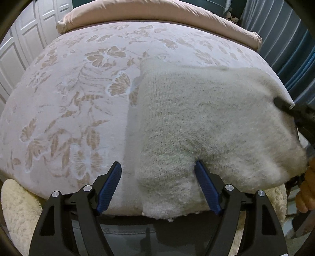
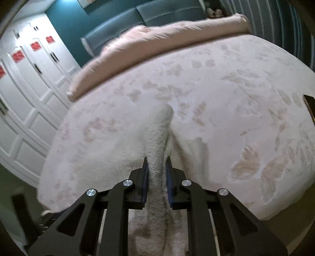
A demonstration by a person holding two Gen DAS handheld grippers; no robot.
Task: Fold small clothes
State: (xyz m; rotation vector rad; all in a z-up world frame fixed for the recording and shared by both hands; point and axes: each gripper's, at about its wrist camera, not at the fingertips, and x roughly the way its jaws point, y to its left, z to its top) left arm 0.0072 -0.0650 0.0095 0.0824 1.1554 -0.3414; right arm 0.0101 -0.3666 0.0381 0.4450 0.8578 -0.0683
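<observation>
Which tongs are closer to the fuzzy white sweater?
Right. The right tongs are shut on a bunched edge of the fuzzy white sweater, touching it. The left tongs are open at its near edge, one finger against the knit, gripping nothing.

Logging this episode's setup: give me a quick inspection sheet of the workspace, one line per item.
Surface: pale pink bedspread with tan leaf pattern, on a bed.
Job's things: fuzzy cream knitted garment lying at the bed's near edge, partly lifted on one side.
Clutter: cream fluffy fabric below the bed edge; rolled pink duvet at the far end.
Grippers: left claw open, one blue pad touching the garment's near edge; right claw shut on a bunched fold of the garment.
Cables: nothing seen.
Surroundings: white panelled wardrobe doors, teal padded headboard, blue curtain.
</observation>
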